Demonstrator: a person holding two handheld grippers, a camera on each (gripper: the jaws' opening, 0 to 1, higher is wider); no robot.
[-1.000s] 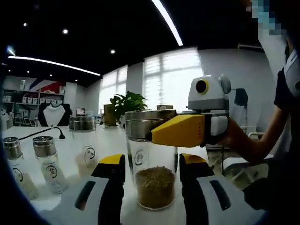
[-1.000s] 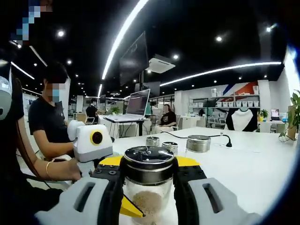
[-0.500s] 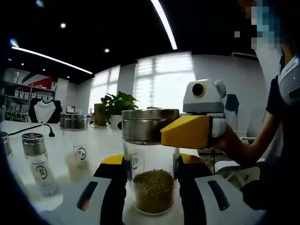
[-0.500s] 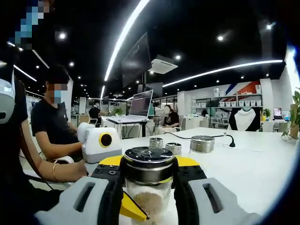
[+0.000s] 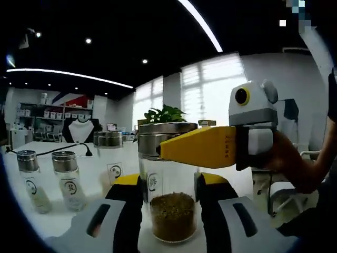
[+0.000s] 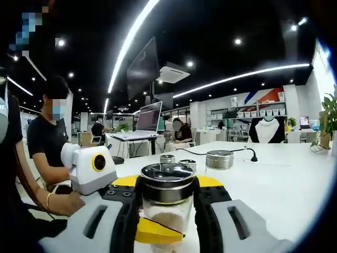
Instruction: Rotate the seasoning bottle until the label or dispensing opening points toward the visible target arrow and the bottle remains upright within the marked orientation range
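Observation:
The seasoning bottle (image 5: 167, 211) stands upright on the white table: clear glass, brown granules at the bottom, a steel lid (image 6: 167, 178) and a small round label facing left. My left gripper (image 5: 169, 184) is shut on the glass body, one jaw on each side. My right gripper (image 6: 167, 185) is shut on the lid. In the left gripper view the right gripper (image 5: 174, 146) reaches in from the right, its yellow jaw lying across the lid. In the right gripper view the left gripper (image 6: 90, 167) shows at the left, held by a hand.
Three more seasoning bottles (image 5: 68, 179) stand on the table (image 6: 274, 179) behind and to the left. A potted plant (image 5: 167, 113) sits further back. A black cable (image 6: 231, 152) crosses the tabletop. A laptop (image 6: 148, 118) and seated people are beyond the table's far side.
Both grippers keep their hold on the bottle. Both views have shifted; the right gripper's body now sits further right in the left gripper view, and the left gripper's further left in the right one.

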